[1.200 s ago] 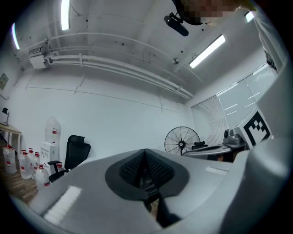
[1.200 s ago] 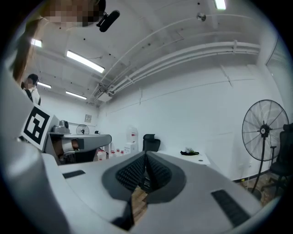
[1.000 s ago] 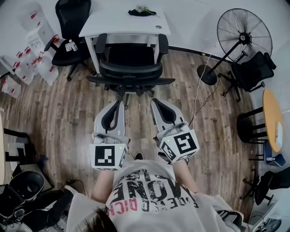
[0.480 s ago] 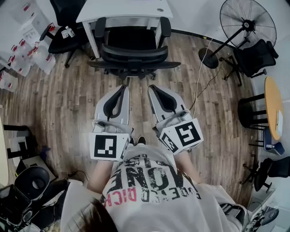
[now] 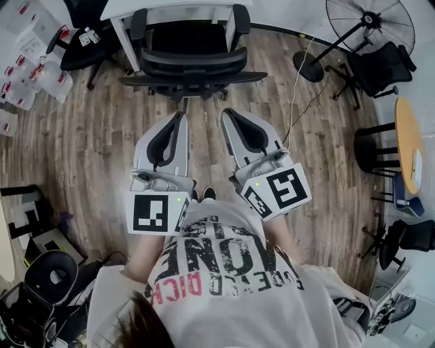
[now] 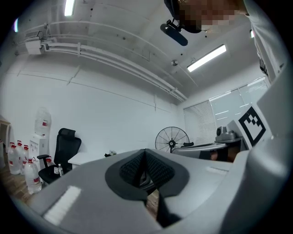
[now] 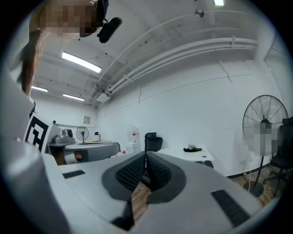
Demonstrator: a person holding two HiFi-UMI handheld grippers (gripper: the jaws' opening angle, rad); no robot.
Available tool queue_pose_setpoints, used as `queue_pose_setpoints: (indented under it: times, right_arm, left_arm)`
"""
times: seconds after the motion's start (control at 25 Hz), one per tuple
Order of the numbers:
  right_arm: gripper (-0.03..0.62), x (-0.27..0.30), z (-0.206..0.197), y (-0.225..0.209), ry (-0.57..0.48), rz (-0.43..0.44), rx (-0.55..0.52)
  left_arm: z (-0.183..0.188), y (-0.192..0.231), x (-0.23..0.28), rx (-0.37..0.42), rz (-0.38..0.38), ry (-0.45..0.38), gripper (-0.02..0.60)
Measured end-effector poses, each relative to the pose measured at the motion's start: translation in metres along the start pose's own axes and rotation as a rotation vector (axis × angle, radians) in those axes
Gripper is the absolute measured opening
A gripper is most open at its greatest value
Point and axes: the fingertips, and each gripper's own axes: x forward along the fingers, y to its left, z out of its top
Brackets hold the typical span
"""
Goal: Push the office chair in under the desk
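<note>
Grey left gripper [image 5: 178, 121]: lower left of centre, jaws pressed together on nothing, short of the chair.
Black office chair [image 5: 194, 68]: top centre, seat partly between the legs of the white desk [image 5: 126, 10]; it faces the frame's top, with the backrest's long line running left to right.
Right gripper [image 5: 230, 115]: right of centre, likewise closed and empty.
Push: we judge both tips should meet the backrest evenly, either side of its middle, and we press straight up-frame.

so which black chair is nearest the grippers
The middle chair at the white desk, straight ahead of the left gripper and right gripper; the far-left chair and the chair by the fan are farther.
</note>
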Motion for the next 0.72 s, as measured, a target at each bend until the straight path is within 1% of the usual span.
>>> queue_pose_setpoints:
  times: [0.72]
  right_arm:
    - [0.015, 0.008, -0.009, -0.015, 0.02, -0.003, 0.007]
  left_arm:
    - [-0.001, 0.005, 0.016, 0.002, 0.025, -0.002, 0.011]
